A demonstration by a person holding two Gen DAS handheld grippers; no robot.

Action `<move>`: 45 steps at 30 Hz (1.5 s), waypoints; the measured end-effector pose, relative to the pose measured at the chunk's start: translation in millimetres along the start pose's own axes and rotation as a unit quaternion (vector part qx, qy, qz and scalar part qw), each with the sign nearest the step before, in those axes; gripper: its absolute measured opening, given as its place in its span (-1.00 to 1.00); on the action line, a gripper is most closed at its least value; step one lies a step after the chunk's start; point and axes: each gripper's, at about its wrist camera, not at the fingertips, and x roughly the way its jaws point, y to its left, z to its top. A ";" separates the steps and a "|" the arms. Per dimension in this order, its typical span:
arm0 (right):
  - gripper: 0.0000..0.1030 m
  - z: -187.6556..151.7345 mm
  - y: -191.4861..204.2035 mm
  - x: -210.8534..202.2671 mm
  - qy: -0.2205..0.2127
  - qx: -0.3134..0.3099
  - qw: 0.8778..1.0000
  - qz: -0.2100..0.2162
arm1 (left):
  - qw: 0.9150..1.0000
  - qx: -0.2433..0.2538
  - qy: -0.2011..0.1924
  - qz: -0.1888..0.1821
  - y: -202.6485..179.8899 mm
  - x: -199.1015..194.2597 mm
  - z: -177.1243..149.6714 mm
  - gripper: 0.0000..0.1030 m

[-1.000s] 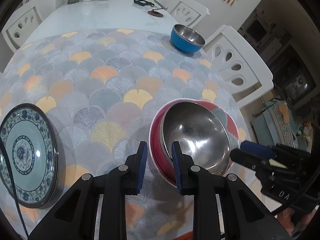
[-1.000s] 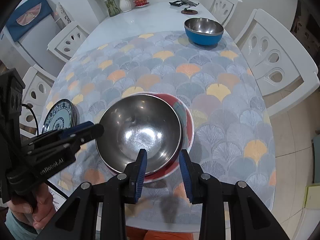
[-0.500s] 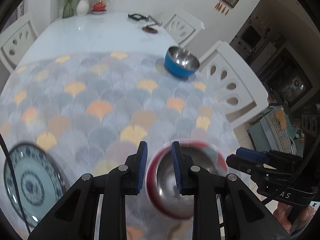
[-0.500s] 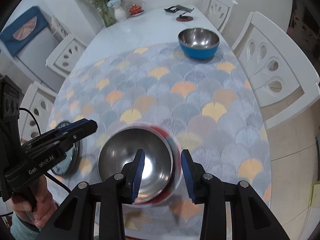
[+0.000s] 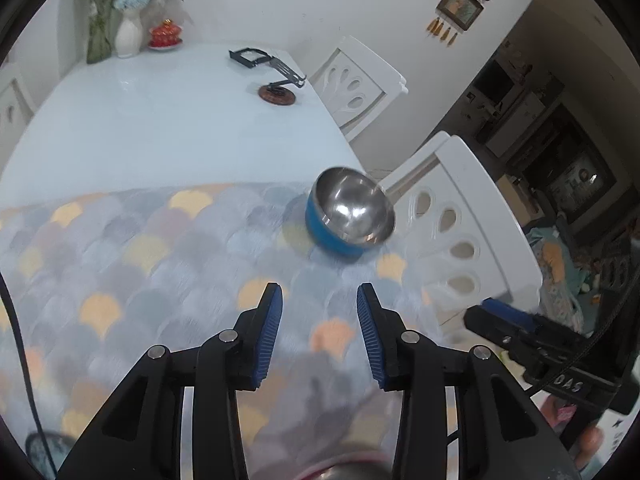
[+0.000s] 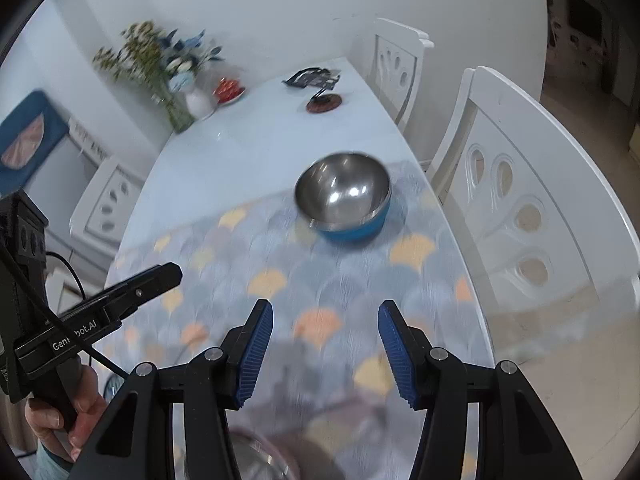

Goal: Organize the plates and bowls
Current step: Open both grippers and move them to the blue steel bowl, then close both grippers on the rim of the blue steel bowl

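A home dining room, probably: a long white table (image 5: 160, 128) with a scallop-patterned cloth (image 5: 140, 264), white carved chairs (image 6: 532, 216) alongside, a flower vase (image 5: 129, 36) at the far end, framed pictures (image 5: 460, 6) on the wall.

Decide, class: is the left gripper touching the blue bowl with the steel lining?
Apart. The left wrist view shows the left gripper empty, jaws opening, with patterned cloth between its fingertips and the blue bowl.

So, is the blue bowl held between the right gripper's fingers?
No, the blue bowl stands alone on the tablecloth, far ahead of the opening, empty right gripper.
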 end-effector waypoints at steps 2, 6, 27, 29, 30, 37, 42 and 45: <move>0.02 16.6 -9.8 14.8 0.001 0.011 1.000 -0.001 | 1.000 -0.003 0.006 -0.006 -1.5 18.4 17.1 -0.30; 0.02 44.1 -31.6 51.9 0.011 0.034 0.999 -0.005 | 0.999 -0.006 0.032 -0.010 -1.3 61.8 42.4 -0.30; -0.35 87.5 -73.1 170.5 0.069 0.054 0.996 -0.001 | 0.992 -0.054 0.102 -0.043 18.5 185.2 63.8 -0.57; -0.40 86.0 -71.9 172.5 0.067 0.051 0.996 -0.006 | 0.993 -0.052 0.101 -0.045 18.9 183.7 60.6 -0.57; -0.42 85.1 -71.7 172.6 0.067 0.051 0.996 -0.009 | 0.992 -0.052 0.101 -0.046 19.7 184.5 60.4 -0.57; -0.48 84.2 -69.7 175.4 0.076 0.047 0.996 -0.011 | 0.993 -0.047 0.099 -0.046 17.7 180.5 60.6 -0.57; -0.49 82.4 -67.0 166.5 0.074 0.044 0.996 -0.014 | 0.993 -0.047 0.096 -0.050 13.7 173.9 60.8 -0.57; -0.49 81.4 -61.8 154.7 0.067 0.037 0.997 -0.017 | 0.994 -0.046 0.088 -0.051 10.5 163.5 60.3 -0.57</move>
